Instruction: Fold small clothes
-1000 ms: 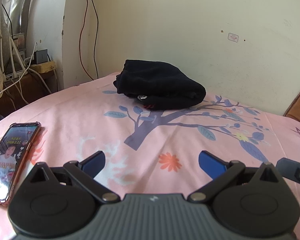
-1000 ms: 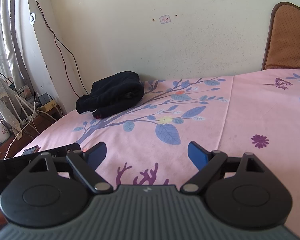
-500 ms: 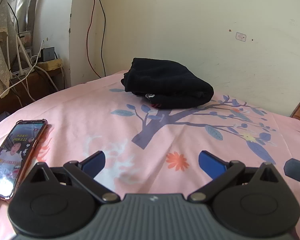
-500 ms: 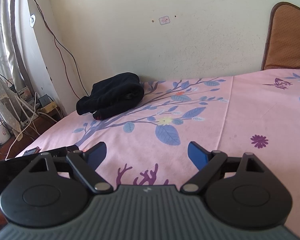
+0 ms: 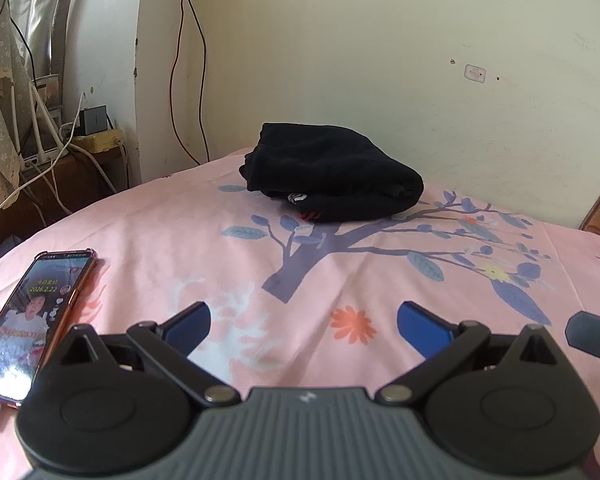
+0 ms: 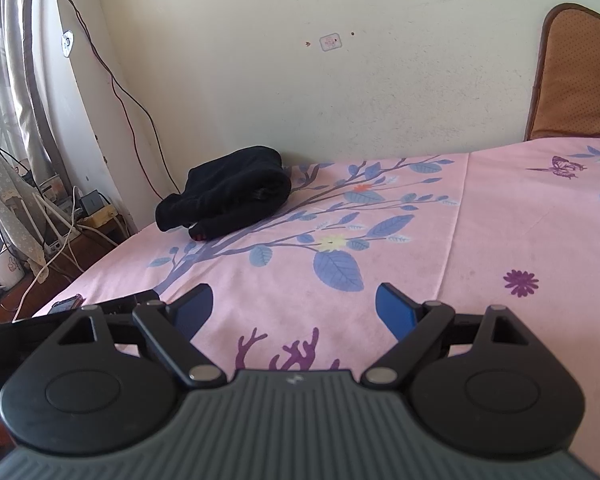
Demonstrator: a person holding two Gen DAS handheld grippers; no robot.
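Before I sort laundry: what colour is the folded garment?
Black, clearest in the left wrist view.

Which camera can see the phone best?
The left wrist view. There the phone lies on the pink bedsheet with its lit screen showing fully. The right wrist view catches only a dark sliver of it behind the left claw.

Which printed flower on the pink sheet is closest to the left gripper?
The orange flower, just ahead of the open left gripper; the yellow one lies farther right.
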